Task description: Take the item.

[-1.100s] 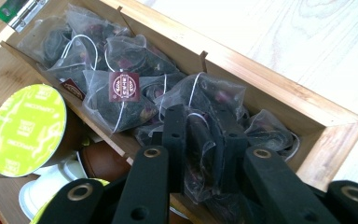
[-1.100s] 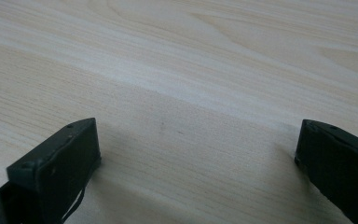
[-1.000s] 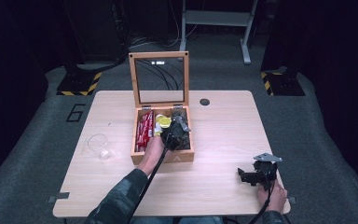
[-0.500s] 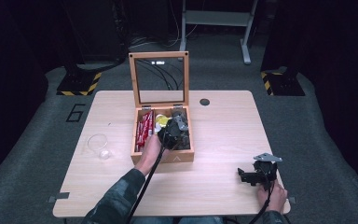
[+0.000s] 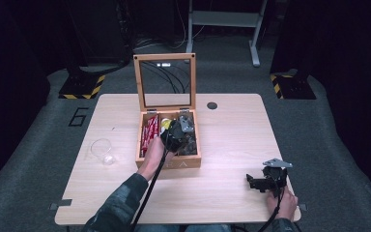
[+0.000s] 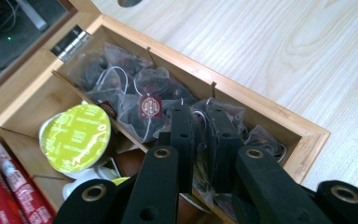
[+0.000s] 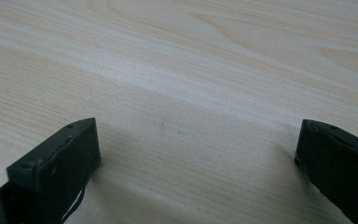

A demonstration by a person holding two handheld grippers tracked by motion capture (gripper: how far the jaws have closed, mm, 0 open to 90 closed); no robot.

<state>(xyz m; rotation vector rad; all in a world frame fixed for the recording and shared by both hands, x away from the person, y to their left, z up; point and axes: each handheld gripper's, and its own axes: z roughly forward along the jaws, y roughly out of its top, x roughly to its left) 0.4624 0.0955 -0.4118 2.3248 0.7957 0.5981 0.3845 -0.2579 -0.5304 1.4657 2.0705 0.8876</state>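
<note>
Box (image 5: 168, 162): tea bags (image 6: 135, 93) 1 o'clock, green-lidded pod (image 6: 74, 137) 9 o'clock | your left gripper (image 6: 199, 116): pinching a bag | right gripper (image 7: 196, 154): spread on table (image 7: 191, 56)

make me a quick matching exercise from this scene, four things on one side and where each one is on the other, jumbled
Things:
1. red packets
2. green-lidded capsule
3. clear glass cup
4. right tongs

Places:
A. on the bare tabletop, left of the wooden box
B. middle compartment of the box
C. near the table's front right corner, jaws wide apart over bare wood
D. leftmost compartment of the box

Pairs: 1-D, 2-B, 3-A, 4-C
</note>
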